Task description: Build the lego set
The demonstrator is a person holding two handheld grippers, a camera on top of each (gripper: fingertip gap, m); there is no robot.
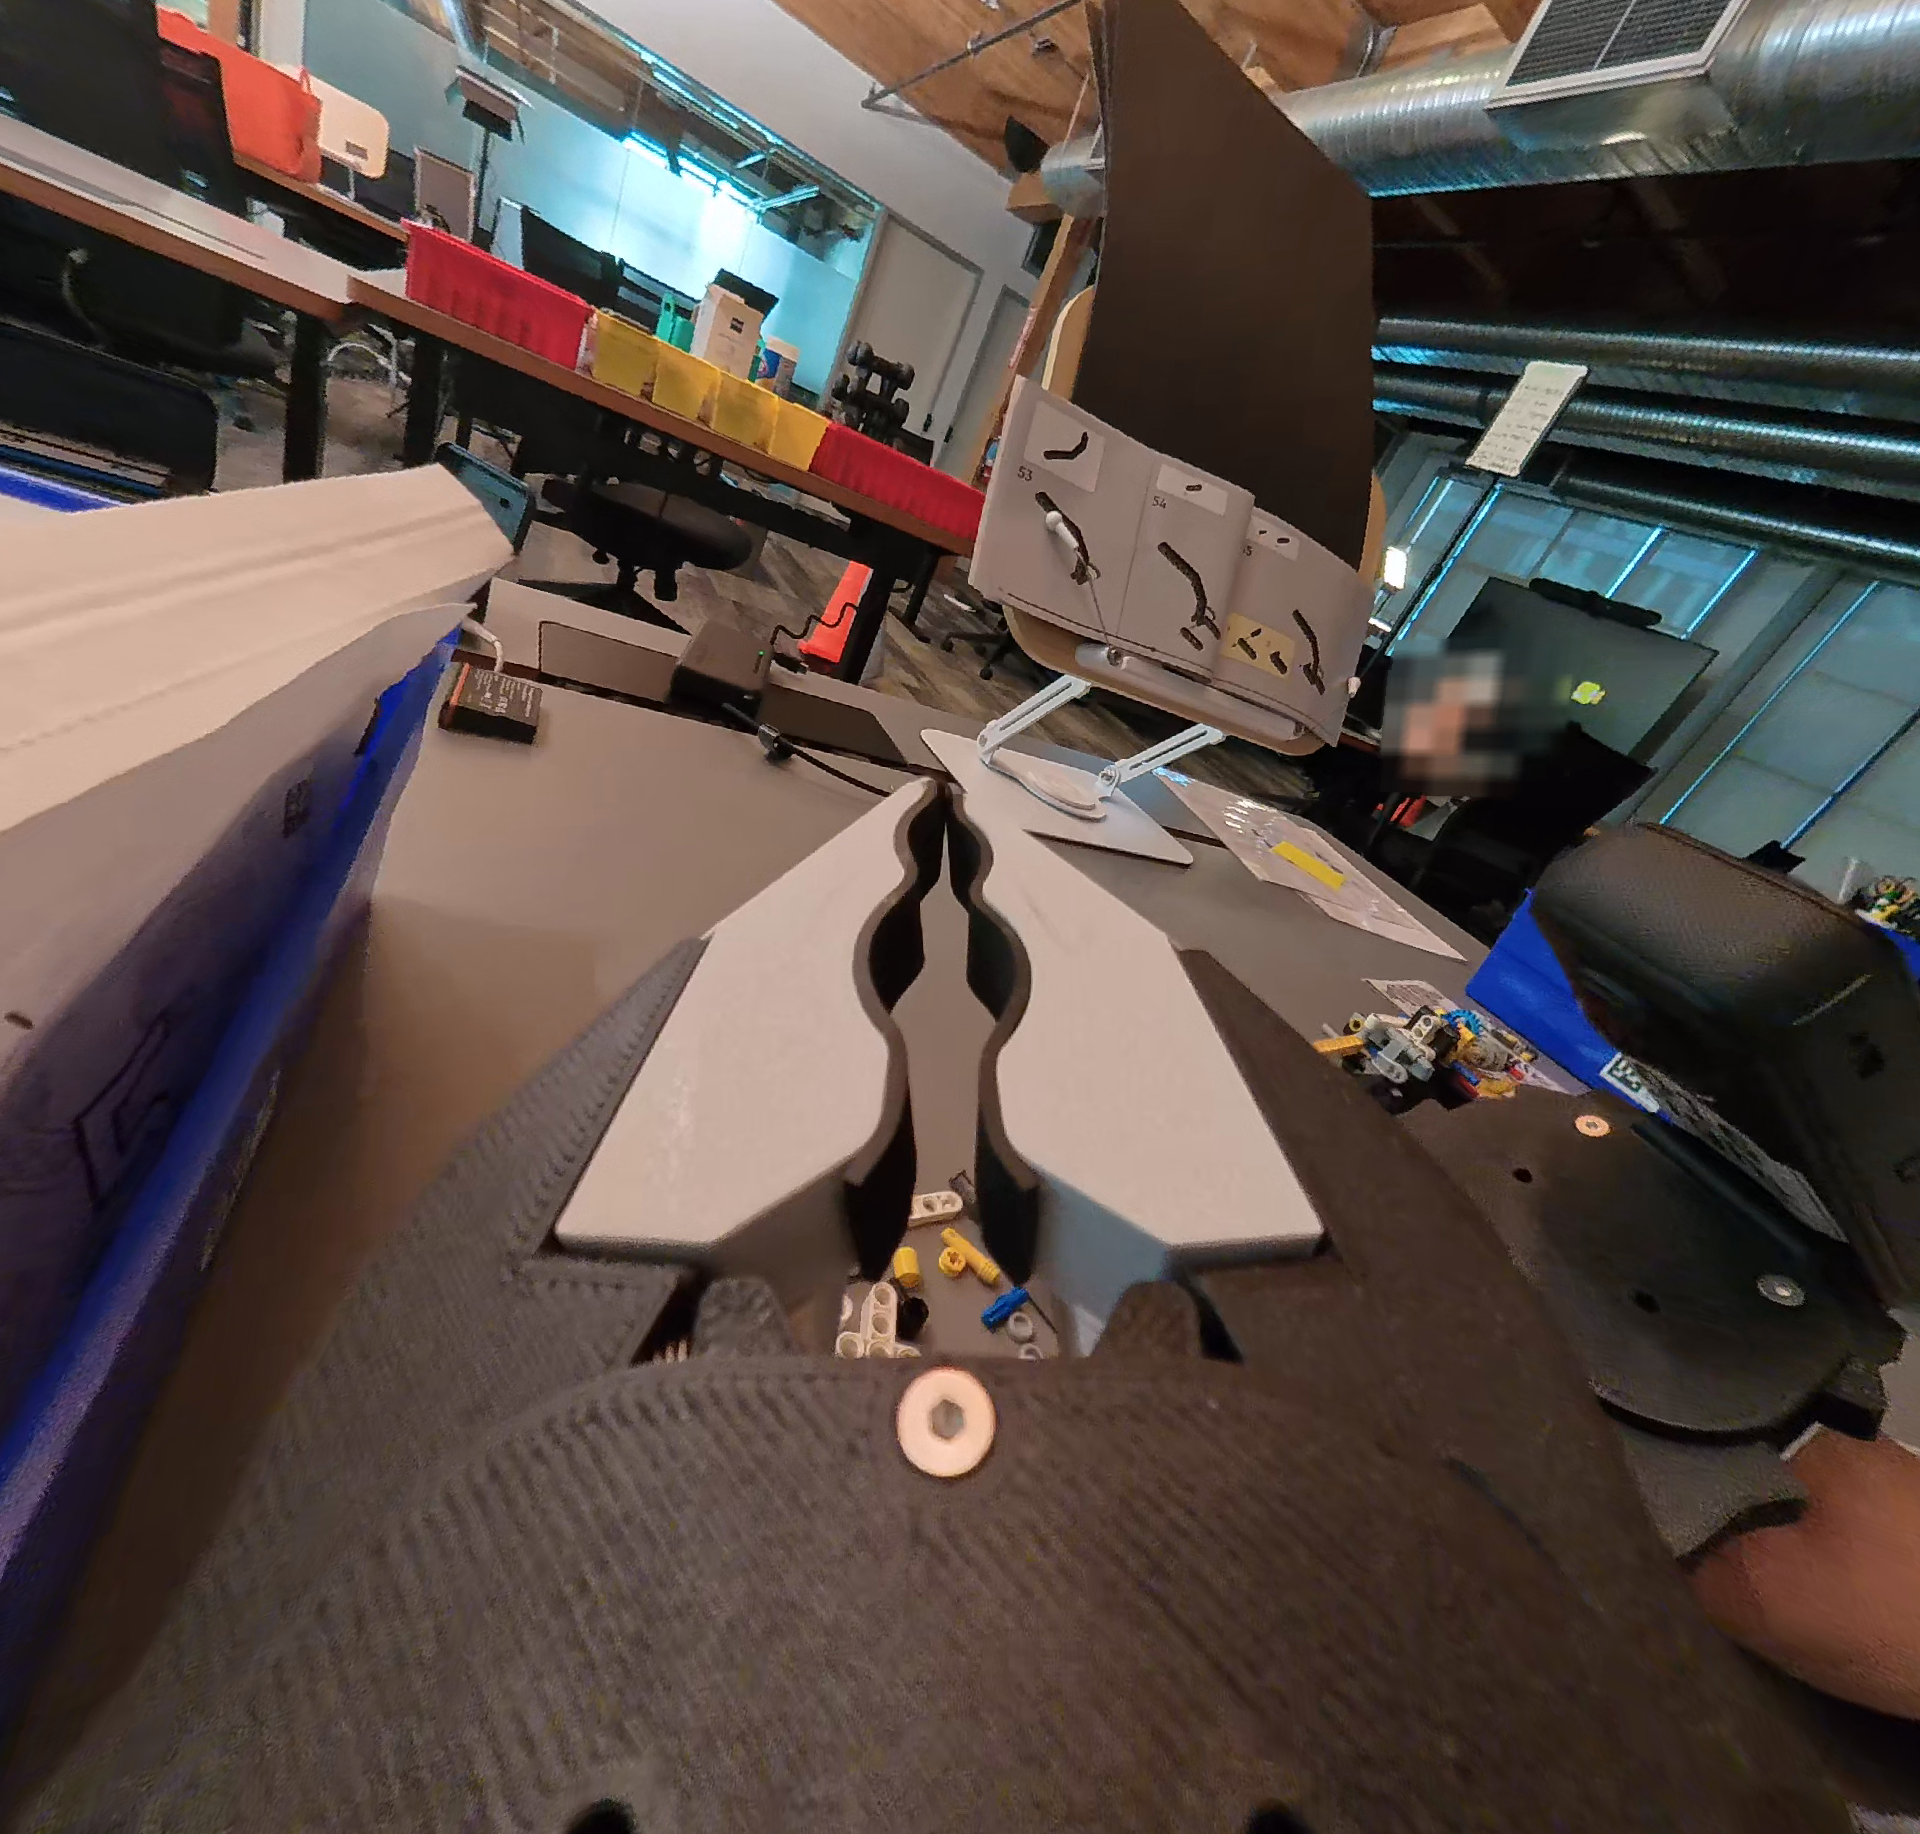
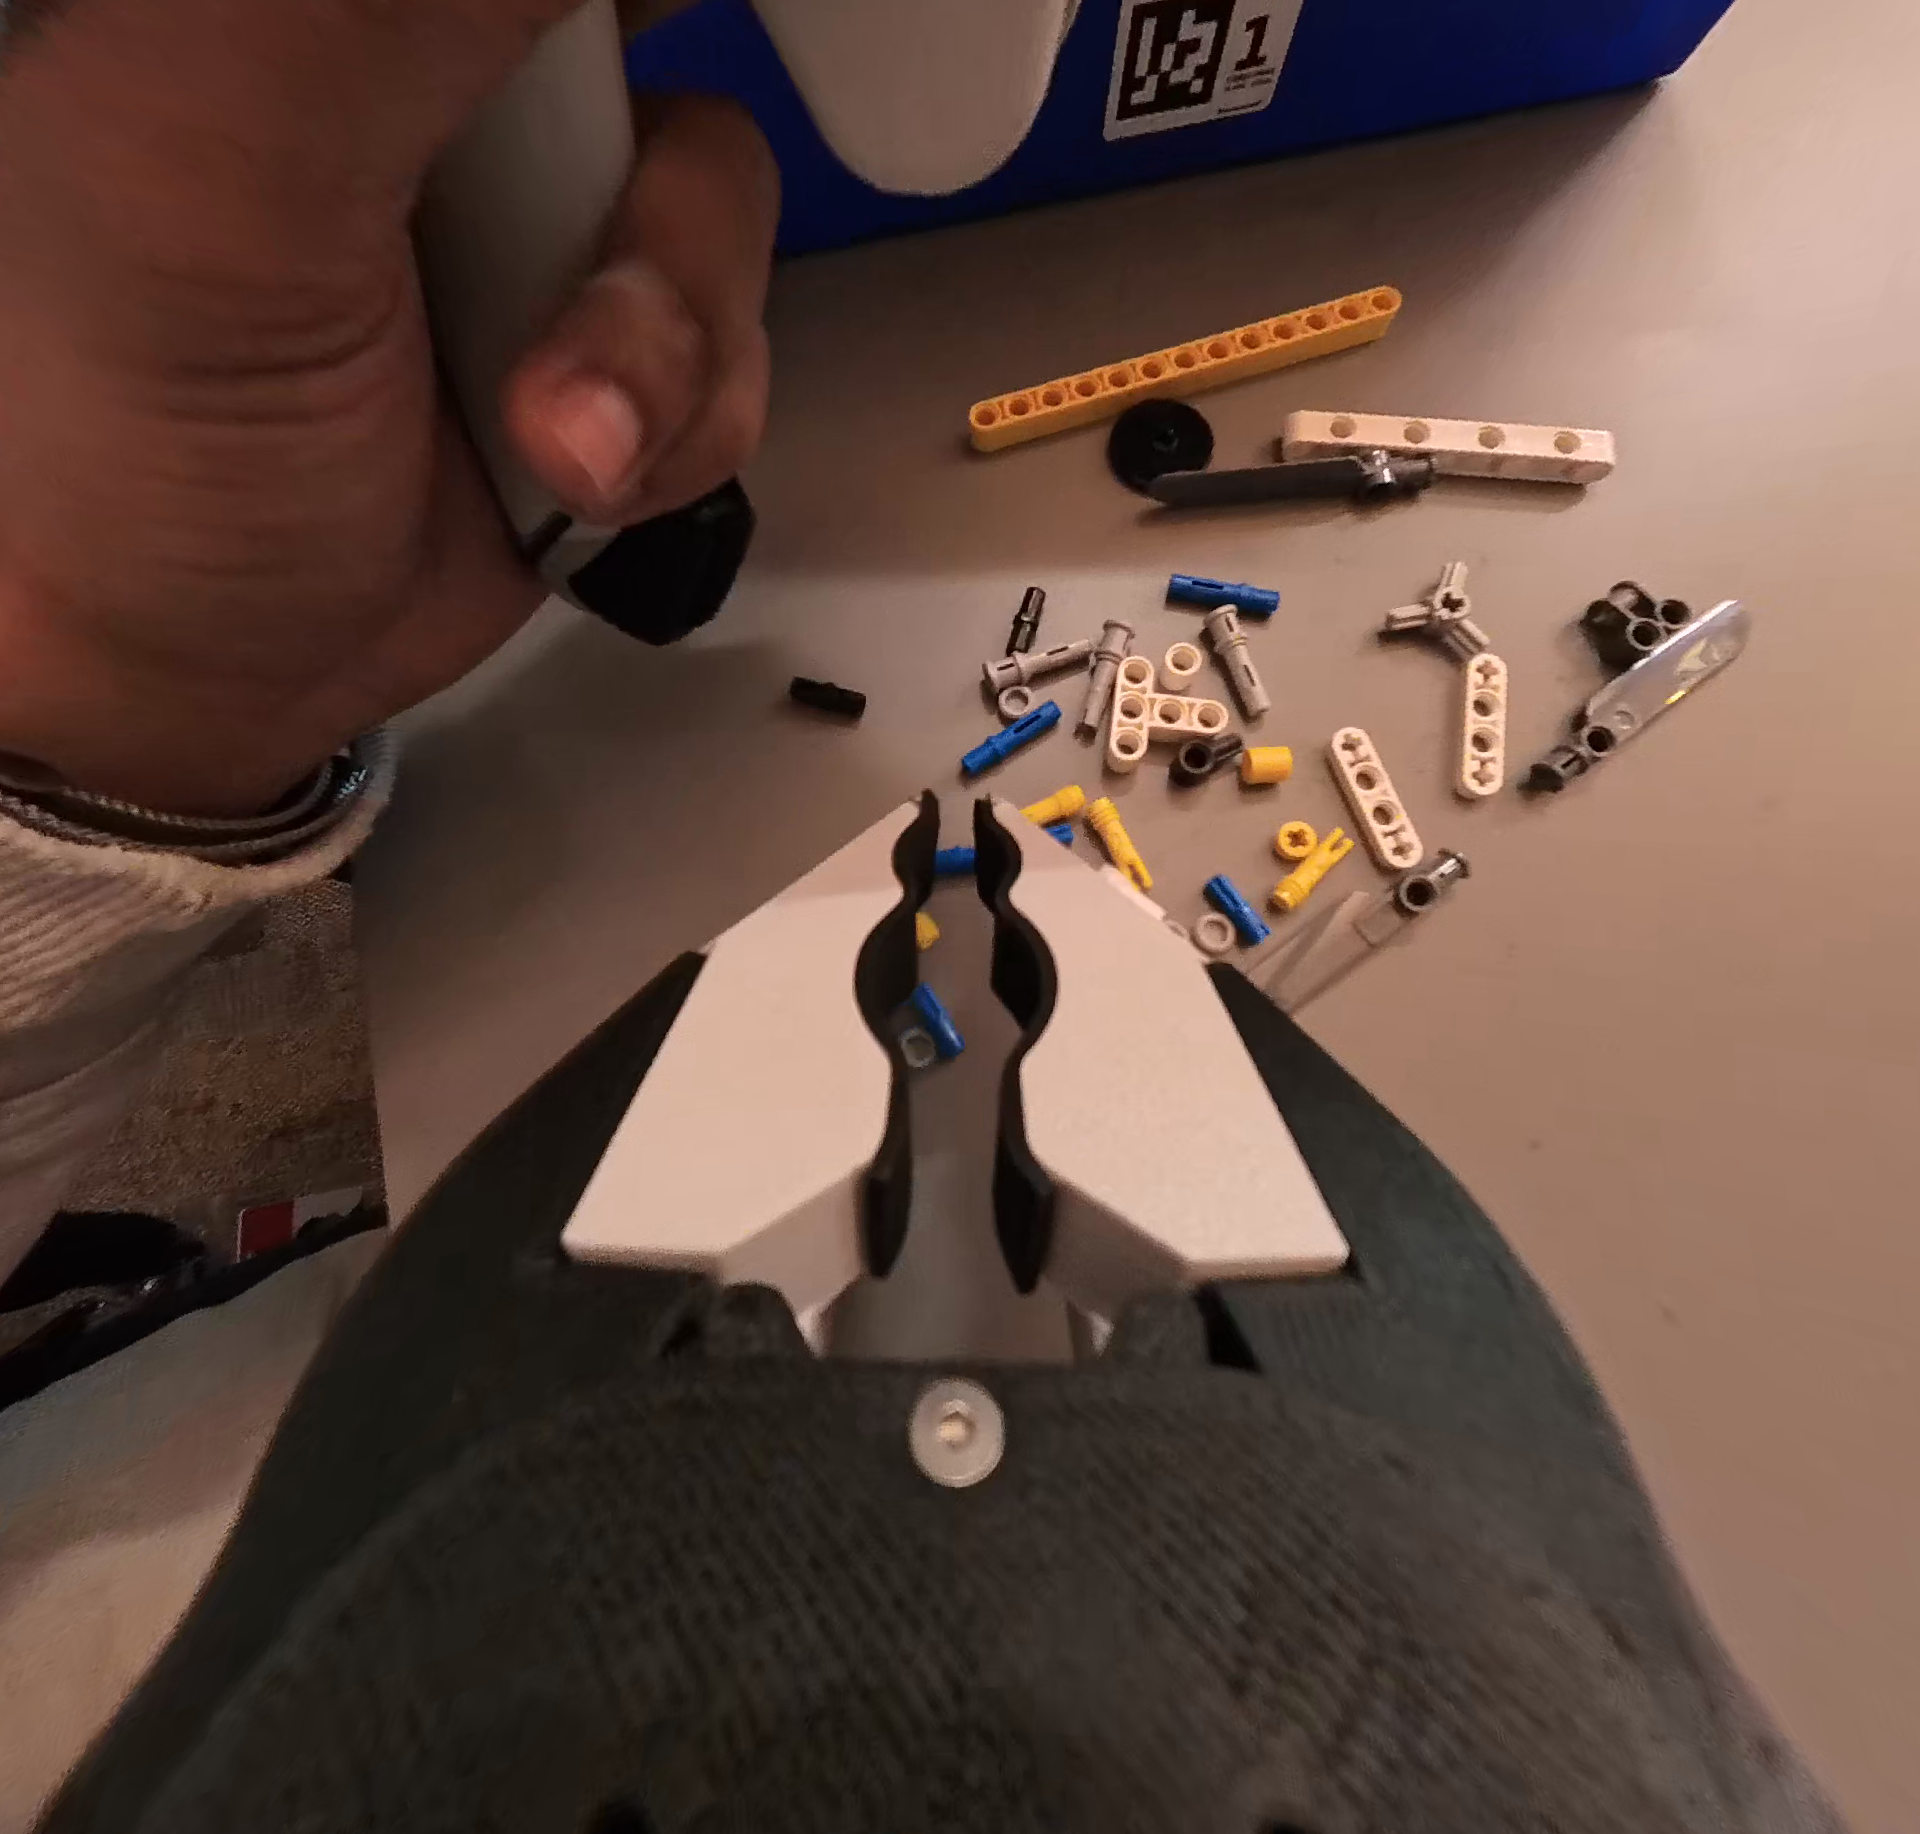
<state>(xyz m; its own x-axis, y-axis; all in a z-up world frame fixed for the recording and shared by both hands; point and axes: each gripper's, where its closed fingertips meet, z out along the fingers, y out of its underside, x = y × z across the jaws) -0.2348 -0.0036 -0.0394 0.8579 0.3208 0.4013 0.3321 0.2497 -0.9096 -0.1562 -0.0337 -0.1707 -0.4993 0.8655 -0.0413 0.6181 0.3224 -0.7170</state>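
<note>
Risk here: nudging the scattered small plastic lego pins and beams [image 2: 1174, 714] across the grey tabletop [image 2: 1558, 1109], since the right gripper [image 2: 956, 816] hangs low over the pile's lower-left edge, blue pins showing through the gap. Fingers [image 2: 1101, 1036] parted only narrowly, gripping nothing. Left gripper [image 1: 943, 797] raised, tips all but touching, empty. Half-built lego assembly [image 1: 1413, 1046] at right of left view, beside a blue box [image 1: 1507, 984].
</note>
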